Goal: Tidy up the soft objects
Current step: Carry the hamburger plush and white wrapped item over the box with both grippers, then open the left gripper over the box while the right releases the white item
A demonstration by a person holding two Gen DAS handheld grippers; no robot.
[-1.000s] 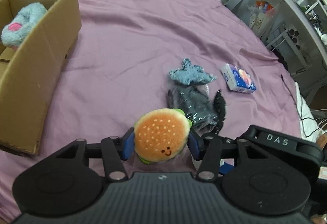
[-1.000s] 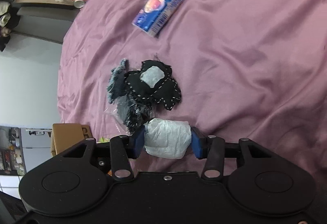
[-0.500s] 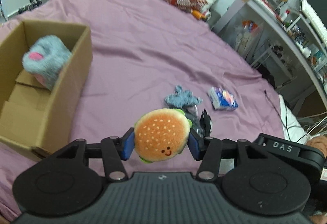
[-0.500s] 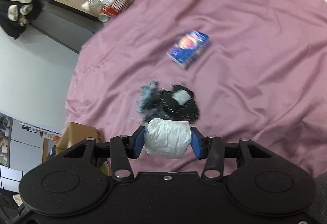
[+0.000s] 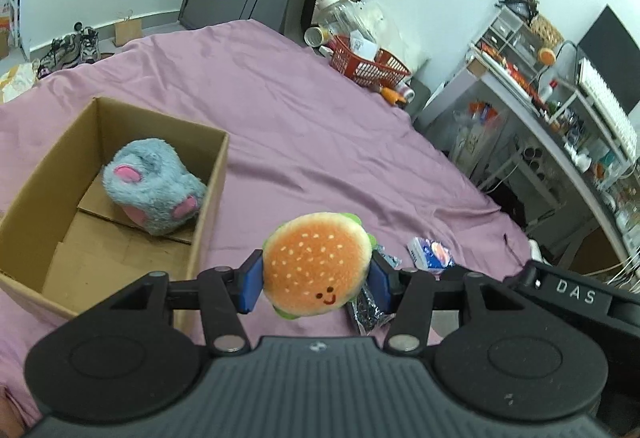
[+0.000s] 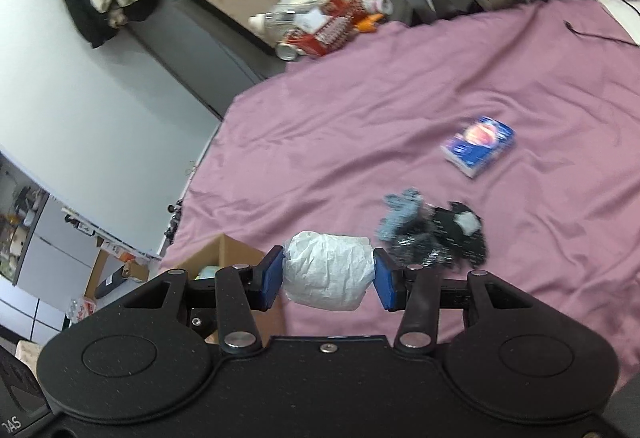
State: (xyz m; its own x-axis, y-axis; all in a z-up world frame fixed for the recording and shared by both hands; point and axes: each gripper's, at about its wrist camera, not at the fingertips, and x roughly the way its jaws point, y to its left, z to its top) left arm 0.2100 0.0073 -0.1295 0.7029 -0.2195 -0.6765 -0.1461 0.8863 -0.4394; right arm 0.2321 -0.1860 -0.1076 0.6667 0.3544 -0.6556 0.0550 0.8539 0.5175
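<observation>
Currently left tool [image 5: 316,280] is clamped on a burger plush [image 5: 318,264], held in the air above the purple bedsheet [image 5: 288,142], just right of the open cardboard box [image 5: 212,198]. Grey mouse plush [image 5: 154,186] lies inside the box. Right tool [image 6: 328,284] is clamped on a white paper wad [image 6: 328,276], also off the bed. On the sheet: blue-grey knit piece [image 6: 400,212] touching a black fabric pile [image 6: 448,238], tissue pack [image 6: 478,144] well apart. Red basket [image 5: 370,64] at the far edge of the bed.
</observation>
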